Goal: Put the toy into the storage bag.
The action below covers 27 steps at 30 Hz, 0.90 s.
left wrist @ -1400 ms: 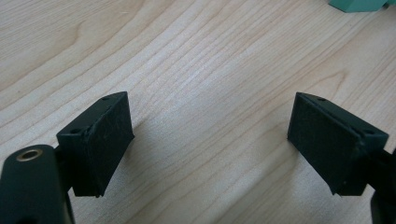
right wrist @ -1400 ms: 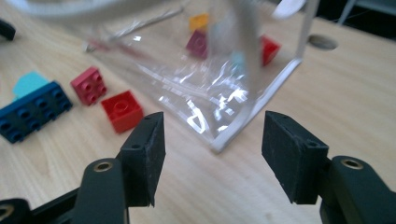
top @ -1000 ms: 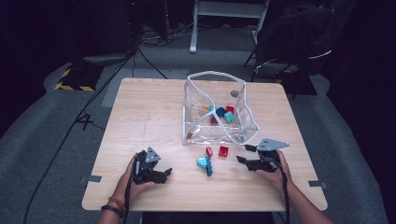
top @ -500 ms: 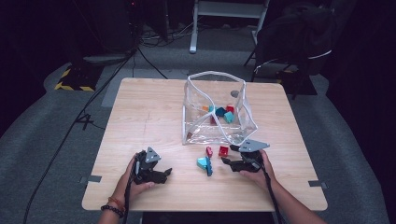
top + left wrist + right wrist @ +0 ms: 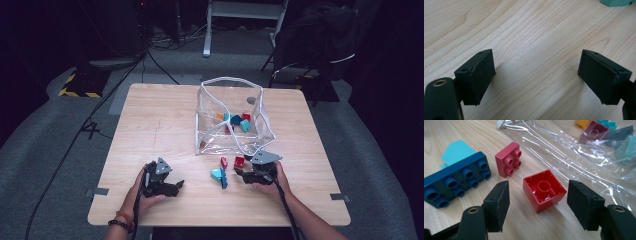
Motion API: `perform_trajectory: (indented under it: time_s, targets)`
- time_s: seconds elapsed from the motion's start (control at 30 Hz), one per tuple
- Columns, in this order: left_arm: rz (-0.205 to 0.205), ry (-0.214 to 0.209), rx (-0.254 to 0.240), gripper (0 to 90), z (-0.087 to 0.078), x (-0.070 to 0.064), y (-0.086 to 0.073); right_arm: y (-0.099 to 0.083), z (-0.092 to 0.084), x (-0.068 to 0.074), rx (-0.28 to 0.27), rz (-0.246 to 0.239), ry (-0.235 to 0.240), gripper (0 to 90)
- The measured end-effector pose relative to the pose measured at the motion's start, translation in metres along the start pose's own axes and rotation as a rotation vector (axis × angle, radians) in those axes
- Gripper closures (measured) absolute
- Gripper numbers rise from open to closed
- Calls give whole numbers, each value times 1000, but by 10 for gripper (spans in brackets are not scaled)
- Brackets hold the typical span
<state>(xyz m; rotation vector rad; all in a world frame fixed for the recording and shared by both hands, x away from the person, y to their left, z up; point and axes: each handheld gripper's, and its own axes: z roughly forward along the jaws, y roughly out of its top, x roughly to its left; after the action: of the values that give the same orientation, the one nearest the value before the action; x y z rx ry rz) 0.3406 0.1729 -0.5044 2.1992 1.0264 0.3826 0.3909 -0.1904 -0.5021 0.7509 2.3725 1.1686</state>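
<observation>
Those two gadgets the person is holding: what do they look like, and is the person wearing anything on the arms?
Both are black. The left gripper and the right gripper each carry a grey three-cornered plate on top and end in two jaws with flat, rectangular black pads. Small brass-coloured sockets sit near the base of the jaws. A dark cable trails back from each. The forearms are bare, with a beaded bracelet on the left wrist.

Left claw [image 5: 172, 186] open, low, right claw [image 5: 239, 174] open, low

Red brick [image 5: 544, 190] lies upturned (hollow showing) beside the bag [image 5: 579, 162].
</observation>
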Motion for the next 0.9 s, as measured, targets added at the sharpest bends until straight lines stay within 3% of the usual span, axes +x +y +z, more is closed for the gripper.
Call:
perform_trajectory:
  time_s: [0.23, 0.47, 0.7, 0.9]
  targets:
    - [0, 0, 0, 144, 0, 0, 0, 2, 4, 3, 24, -6, 27, 421]
    - [0, 0, 0, 144, 0, 0, 0, 5, 9, 5, 52, -22, 3, 378]
    - [0, 1, 0, 144, 0, 0, 0, 5, 9, 5, 57, -35, 38, 577]
    - [0, 0, 0, 144, 0, 0, 0, 4, 6, 5, 55, -33, 46, 594]
